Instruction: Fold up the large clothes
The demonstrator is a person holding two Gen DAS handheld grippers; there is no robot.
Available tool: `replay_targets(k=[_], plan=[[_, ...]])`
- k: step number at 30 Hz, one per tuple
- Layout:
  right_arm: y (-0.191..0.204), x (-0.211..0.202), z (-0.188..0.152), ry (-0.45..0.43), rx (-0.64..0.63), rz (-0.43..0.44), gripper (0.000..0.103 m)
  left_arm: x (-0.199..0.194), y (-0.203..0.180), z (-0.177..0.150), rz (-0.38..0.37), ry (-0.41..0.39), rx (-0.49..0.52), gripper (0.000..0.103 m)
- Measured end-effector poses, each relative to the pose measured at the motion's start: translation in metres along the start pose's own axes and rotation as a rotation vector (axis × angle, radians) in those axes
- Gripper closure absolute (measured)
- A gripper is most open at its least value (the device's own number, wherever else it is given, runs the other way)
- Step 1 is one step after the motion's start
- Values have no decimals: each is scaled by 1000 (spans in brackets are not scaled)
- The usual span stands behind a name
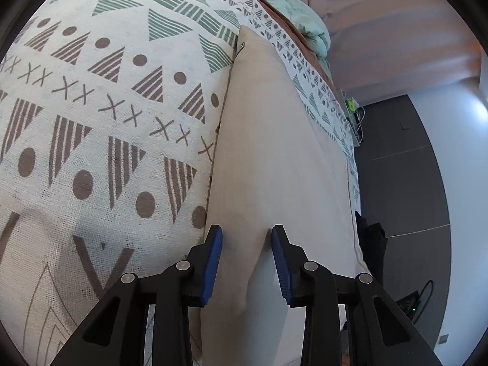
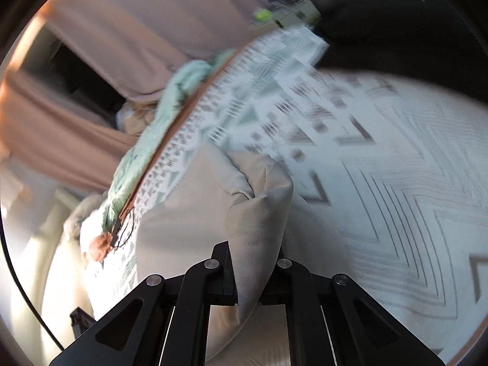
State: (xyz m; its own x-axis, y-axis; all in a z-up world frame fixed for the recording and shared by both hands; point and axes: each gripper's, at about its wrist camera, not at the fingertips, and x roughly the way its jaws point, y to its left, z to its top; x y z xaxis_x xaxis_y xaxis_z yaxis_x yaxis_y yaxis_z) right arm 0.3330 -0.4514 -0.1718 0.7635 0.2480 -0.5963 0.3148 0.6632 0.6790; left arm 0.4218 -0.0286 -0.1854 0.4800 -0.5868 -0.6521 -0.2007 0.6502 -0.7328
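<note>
One beige garment [image 2: 259, 213] between right jaws.

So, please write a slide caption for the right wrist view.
Right gripper jaws shut on a bunched fold of beige garment above the patterned bedspread.

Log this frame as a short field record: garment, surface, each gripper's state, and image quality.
garment: beige garment, lying long and flat in the left view
surface: patterned bedspread with triangles, dots and crosses
left gripper: open, blue pads either side of the garment, not clamped
right gripper: shut on a bunched fold of the beige garment, lifted
image quality: left view sharp, right view motion-blurred
</note>
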Motion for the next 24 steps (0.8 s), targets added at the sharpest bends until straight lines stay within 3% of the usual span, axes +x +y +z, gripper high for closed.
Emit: replay_targets(k=[4, 9, 15, 17, 18, 24], plan=[[-23, 10, -3, 54, 84, 11, 96, 1, -1, 0, 0, 1, 1, 68], [-27, 14, -12, 96, 85, -22, 94, 1, 0, 2, 8, -1, -6, 68], [-44, -11, -16, 48, 118, -36, 75, 2, -2, 0, 41, 3, 6, 67], [-50, -21, -18, 23, 119, -90, 50, 2, -4, -1, 50, 11, 6, 66], [-54, -26, -19, 13, 125, -110, 46, 2, -4, -1, 52, 13, 5, 65], [-73, -19, -22, 64, 203, -34, 42, 4, -4, -4, 65, 12, 6, 64]])
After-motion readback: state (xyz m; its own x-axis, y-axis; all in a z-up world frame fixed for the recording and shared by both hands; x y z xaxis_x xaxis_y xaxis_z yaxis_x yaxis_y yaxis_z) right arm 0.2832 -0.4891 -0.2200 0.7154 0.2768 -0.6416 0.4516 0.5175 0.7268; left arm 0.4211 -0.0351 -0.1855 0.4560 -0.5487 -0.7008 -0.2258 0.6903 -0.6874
